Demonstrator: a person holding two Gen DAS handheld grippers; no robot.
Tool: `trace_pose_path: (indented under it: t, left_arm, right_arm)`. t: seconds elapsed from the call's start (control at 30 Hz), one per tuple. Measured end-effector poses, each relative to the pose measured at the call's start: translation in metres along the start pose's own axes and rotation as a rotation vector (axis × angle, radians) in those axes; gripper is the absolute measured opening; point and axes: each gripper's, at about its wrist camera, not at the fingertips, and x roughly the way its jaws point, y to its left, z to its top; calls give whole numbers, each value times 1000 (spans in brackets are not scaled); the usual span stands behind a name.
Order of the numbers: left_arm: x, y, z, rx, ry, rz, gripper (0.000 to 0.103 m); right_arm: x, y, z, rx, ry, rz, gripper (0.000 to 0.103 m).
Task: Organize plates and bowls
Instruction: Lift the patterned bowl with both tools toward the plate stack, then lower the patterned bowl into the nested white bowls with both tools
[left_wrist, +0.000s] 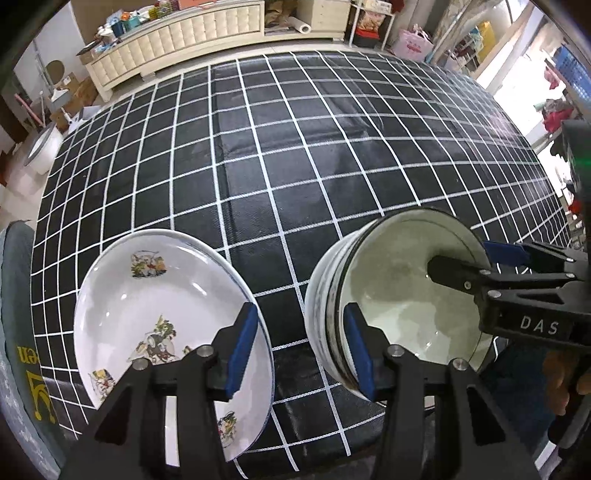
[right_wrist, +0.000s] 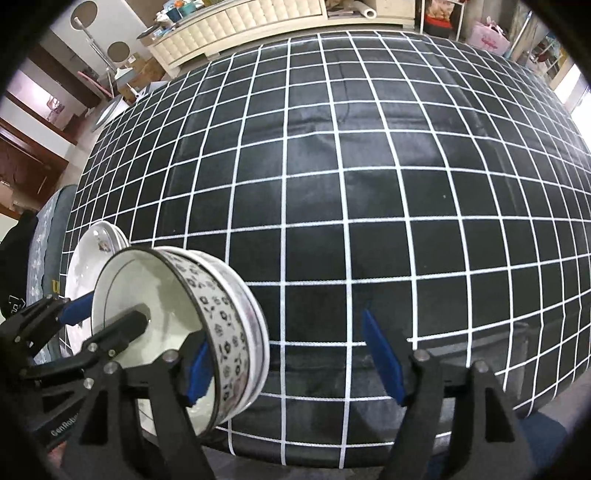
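A stack of white plates (left_wrist: 147, 306) with cartoon prints lies at the table's near left corner; its edge shows in the right wrist view (right_wrist: 96, 240). A stack of bowls (left_wrist: 399, 295) with a black flower band stands to its right, also in the right wrist view (right_wrist: 177, 314). My left gripper (left_wrist: 301, 354) is open, its fingers above the gap between plates and bowls. My right gripper (right_wrist: 295, 360) is open, its left finger by the bowls' outer wall. In the left wrist view one right-gripper finger (left_wrist: 454, 273) reaches inside the top bowl, a blue pad outside the rim.
A black tablecloth with a white grid (right_wrist: 332, 184) covers the table. A grey chair back (left_wrist: 18, 332) stands at the near left. A cream cabinet (left_wrist: 177, 48) and shelves with clutter stand beyond the far edge.
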Motion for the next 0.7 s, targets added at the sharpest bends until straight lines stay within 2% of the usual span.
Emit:
trace_pose_path:
  t: [0.17,0.3,0.7]
  left_arm:
    - [8,-7,3,64,20,-17,46]
    - [19,-8,7,71,75,-64,46]
    - [41,-7,-2,51,102,-177,47]
  right_arm:
    - [3,0,0,-9,34,3,76]
    - [6,-4,-5,20,65,34,76]
    - [13,2,-12,30,96,133,76]
